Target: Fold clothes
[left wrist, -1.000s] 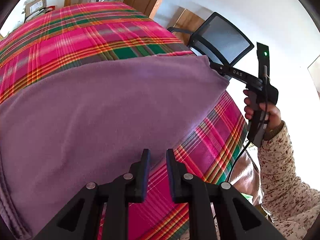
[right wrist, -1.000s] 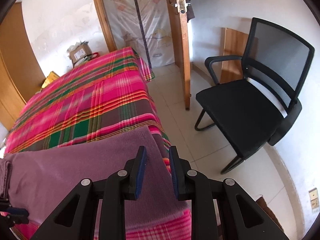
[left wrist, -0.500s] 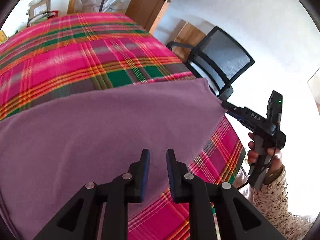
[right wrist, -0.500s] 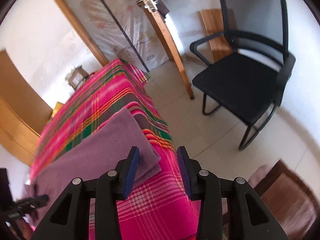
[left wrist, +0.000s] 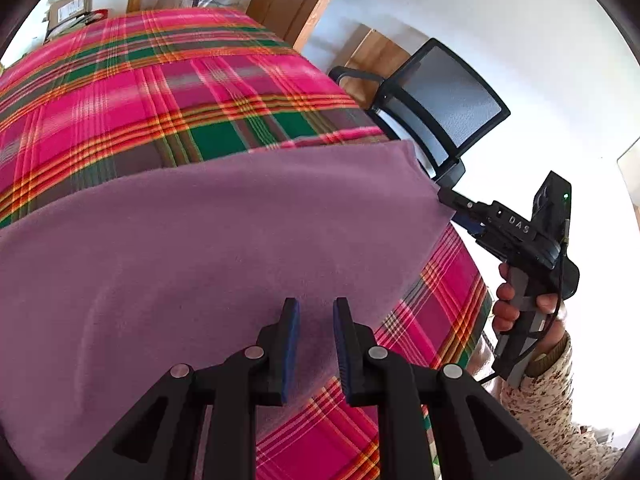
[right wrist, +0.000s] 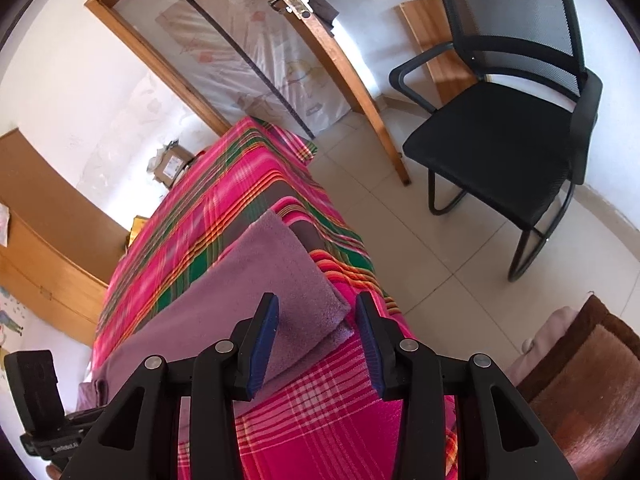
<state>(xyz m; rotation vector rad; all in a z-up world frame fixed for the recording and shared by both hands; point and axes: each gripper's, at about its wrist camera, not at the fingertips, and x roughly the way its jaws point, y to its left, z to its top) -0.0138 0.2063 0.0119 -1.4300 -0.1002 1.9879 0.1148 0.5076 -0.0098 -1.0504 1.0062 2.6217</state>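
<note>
Ahead of the right gripper, a bed under a pink, green and orange plaid cover [right wrist: 240, 208] is stretching away toward a white wall [right wrist: 72, 92]. Further ahead, a wooden door frame [right wrist: 160, 60] is holding a plastic-wrapped panel [right wrist: 256, 52], with an open wooden door [right wrist: 332, 60] leaning beside it. To the gripper's right, a black mesh-backed armchair [right wrist: 508, 132] is standing on pale floor tiles [right wrist: 424, 272], a wooden board [right wrist: 436, 52] propped behind it. Daylight is washing over the floor. Left of the gripper, a wooden cabinet [right wrist: 44, 240] is lining the wall, and a cardboard box [right wrist: 172, 162] is sitting beyond the bed.
</note>
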